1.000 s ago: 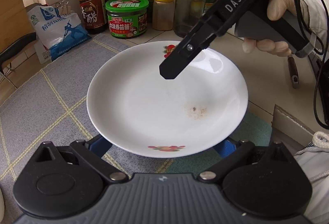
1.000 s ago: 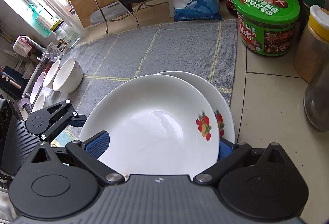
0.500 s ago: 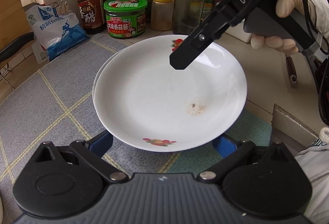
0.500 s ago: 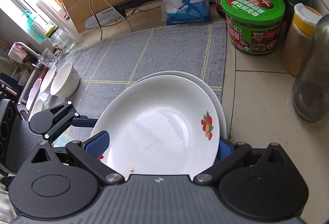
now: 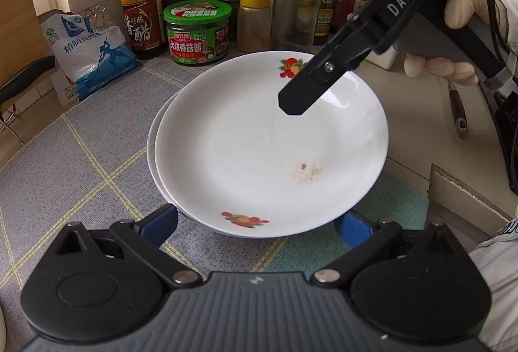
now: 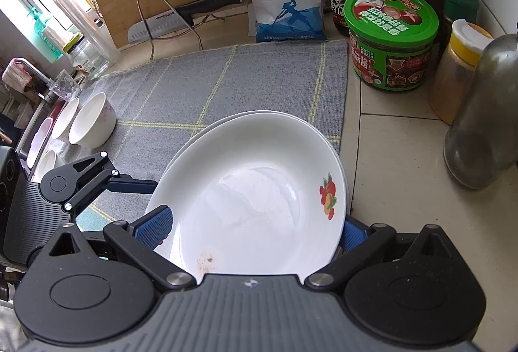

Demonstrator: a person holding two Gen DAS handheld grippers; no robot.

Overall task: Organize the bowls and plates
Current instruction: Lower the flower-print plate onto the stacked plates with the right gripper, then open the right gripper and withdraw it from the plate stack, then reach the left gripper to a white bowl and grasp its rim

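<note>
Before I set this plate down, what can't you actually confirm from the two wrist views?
- Right gripper grip: in its own view the top plate covers the fingertips.
- Lower plate: only a rim sliver shows in either view; the top plate hides whether they touch.
- Left gripper: fingertips pass under the plates, so any contact is hidden.
- Bowls by the sink: near the right view's left edge, overlapping; the count is uncertain.

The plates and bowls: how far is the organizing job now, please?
Done: one plate lies on the grey mat. In hand: a second plate, with a brown stain, sits just over it between the wide jaws of the left gripper and the right gripper; I cannot tell whether it is released. Left: the white bowls by the mat's edge are not yet gathered.
</note>
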